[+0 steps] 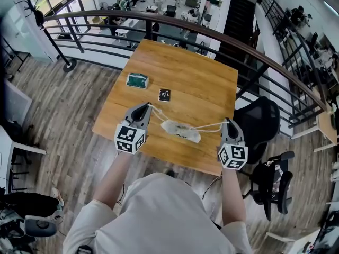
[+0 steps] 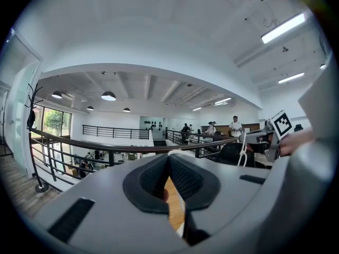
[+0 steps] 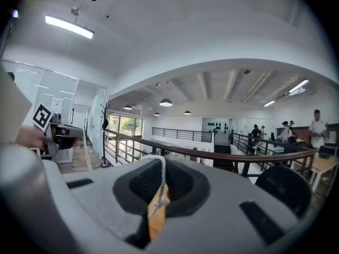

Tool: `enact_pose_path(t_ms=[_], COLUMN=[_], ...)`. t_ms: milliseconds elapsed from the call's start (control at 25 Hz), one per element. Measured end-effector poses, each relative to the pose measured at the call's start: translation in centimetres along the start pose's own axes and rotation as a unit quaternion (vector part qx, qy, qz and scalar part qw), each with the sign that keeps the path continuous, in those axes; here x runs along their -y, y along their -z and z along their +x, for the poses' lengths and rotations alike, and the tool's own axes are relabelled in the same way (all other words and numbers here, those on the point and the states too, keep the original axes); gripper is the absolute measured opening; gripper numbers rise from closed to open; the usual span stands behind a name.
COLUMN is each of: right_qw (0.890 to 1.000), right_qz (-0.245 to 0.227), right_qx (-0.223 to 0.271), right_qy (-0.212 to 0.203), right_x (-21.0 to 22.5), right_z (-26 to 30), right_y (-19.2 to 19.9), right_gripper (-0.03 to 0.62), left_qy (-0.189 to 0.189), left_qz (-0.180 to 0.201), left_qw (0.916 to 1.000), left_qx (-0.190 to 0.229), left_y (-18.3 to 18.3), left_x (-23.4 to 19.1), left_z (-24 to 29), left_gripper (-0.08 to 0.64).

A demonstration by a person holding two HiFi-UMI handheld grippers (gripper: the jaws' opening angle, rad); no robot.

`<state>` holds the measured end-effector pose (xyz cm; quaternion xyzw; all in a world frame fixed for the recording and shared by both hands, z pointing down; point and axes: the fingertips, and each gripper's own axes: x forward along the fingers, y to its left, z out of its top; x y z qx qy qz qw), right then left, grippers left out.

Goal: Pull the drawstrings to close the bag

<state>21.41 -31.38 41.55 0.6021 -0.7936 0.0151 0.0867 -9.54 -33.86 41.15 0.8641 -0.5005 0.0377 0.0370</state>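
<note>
Wooden table (image 1: 201,83) carries a small white cloth drawstring bag (image 1: 181,129) near its front edge, lying crumpled and low. What is inside it cannot be told. Two white cords run out from the bag, one to each side. The left tongs (image 1: 148,106) are closed on the left cord (image 1: 157,113), which shows pinched at their tips in the left gripper view. The right tongs (image 1: 228,122) are clamped on the right cord (image 1: 209,126). Farther back lie a small green rectangular case (image 1: 137,80), contents unclear, and a small black card (image 1: 164,94).

Wooden table (image 1: 201,83) with bag (image 1: 183,130), green pouch (image 1: 137,80), black card (image 1: 164,94)
</note>
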Motion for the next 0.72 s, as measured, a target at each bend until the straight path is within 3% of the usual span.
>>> enact_pose_path(t_ms=[720], right_qw=[1.000], right_qz=[-0.003], right_qx=[0.002], right_qy=[0.007], right_x=[0.9], right_z=[1.0], right_y=[-0.3], right_gripper=[0.002], left_qy=[-0.001], left_qz=[-0.001], left_qw=[1.0000], left_qx=[0.001], left_y=[-0.2], left_x=[-0.4], left_z=[0.7], left_gripper=[-0.003])
